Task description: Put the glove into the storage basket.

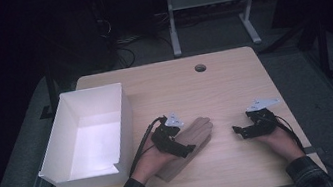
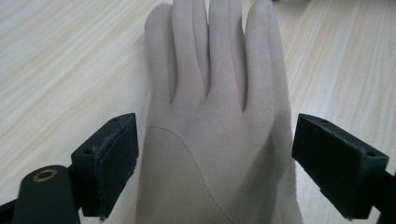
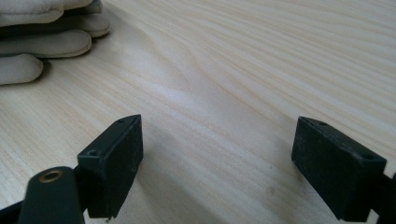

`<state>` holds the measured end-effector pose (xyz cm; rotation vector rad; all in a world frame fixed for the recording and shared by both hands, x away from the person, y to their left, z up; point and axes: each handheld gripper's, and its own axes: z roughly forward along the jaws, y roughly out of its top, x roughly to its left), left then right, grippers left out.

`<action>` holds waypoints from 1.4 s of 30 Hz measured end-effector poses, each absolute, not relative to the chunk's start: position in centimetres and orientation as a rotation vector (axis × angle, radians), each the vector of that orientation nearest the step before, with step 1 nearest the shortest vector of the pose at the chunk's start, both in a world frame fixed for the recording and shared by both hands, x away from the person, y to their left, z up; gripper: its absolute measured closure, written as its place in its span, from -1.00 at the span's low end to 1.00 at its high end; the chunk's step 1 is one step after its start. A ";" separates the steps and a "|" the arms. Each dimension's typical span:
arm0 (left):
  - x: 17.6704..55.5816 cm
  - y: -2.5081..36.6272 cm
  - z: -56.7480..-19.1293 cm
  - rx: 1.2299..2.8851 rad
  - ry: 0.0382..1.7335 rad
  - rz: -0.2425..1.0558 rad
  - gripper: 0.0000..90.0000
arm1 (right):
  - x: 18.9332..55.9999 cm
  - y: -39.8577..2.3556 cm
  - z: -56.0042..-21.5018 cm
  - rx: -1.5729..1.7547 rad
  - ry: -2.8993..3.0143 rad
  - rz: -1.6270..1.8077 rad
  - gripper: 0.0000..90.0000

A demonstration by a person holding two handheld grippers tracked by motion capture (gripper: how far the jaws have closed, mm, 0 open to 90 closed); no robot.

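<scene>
We are holding the left tool [image 2: 215, 163] low over the glove [image 2: 219, 140], jaws spread wide with one pad hanging past each edge of the palm, neither one pressing the cloth. The glove is lying flat on the tabletop [image 1: 234, 88], just to the right of the white box [image 1: 90, 136], its cuff toward us and its fingers pointing away and to the right.

The risk we are seeing: the jaws are bracketing the whole width of the palm, so closing here is likely to bunch the soft cloth into a loose ridge, or slide it along the smooth wood, instead of giving us a firm pinch. A thin hold like that could let the glove slip free as we are lifting it. If the glove is going into the box, a drooping cuff or dangling fingers could also catch on the near wall.

Further from the box, we are resting the right tool [image 3: 217, 168] above bare wood, jaws likewise wide apart and holding nothing, with the glove's fingertips lying off to its far left. It is sitting well apart from the glove, too far to steady the cloth if it starts sliding.
</scene>
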<state>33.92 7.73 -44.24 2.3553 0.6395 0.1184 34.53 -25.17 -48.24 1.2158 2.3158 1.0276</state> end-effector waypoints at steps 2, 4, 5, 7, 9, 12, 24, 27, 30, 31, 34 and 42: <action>33.9 7.6 -44.6 2.377 0.627 0.131 -0.71 | 34.5 -25.2 -48.2 1.216 2.316 1.027 -0.64; 33.8 7.4 -45.0 2.387 0.628 0.142 -0.71 | 34.5 -25.2 -48.2 1.215 2.316 1.027 -0.64; 33.8 7.3 -45.2 2.395 0.627 0.150 -0.71 | 34.5 -25.2 -48.2 1.215 2.316 1.027 -0.64; 33.8 7.0 -45.6 2.411 0.632 0.156 -0.71 | 34.5 -25.2 -48.2 1.215 2.316 1.027 -0.64; 33.7 6.9 -45.9 2.425 0.623 0.156 -0.71 | 34.5 -25.2 -48.2 1.215 2.316 1.027 -0.64; 33.6 6.8 -46.1 2.422 0.620 0.148 -0.69 | 34.5 -25.2 -48.2 1.216 2.316 1.027 -0.64; 33.4 7.1 -45.8 2.400 0.575 -0.010 0.19 | 34.5 -25.2 -48.2 1.216 2.316 1.027 -0.64; 33.6 7.2 -45.7 2.403 0.574 -0.044 0.37 | 34.5 -25.2 -48.2 1.217 2.314 1.027 -0.64; 33.6 7.2 -45.8 2.384 0.595 -0.066 0.43 | 34.5 -25.2 -48.2 1.218 2.314 1.027 -0.64; 33.7 7.3 -45.7 2.384 0.598 -0.073 0.44 | 34.5 -25.1 -48.2 1.218 2.314 1.027 -0.64; 33.9 7.3 -45.6 2.382 0.608 -0.090 0.46 | 34.5 -25.2 -48.2 1.218 2.314 1.027 -0.64; 34.1 7.6 -44.3 2.349 0.636 -0.111 0.47 | 34.5 -25.1 -48.2 1.218 2.314 1.027 -0.64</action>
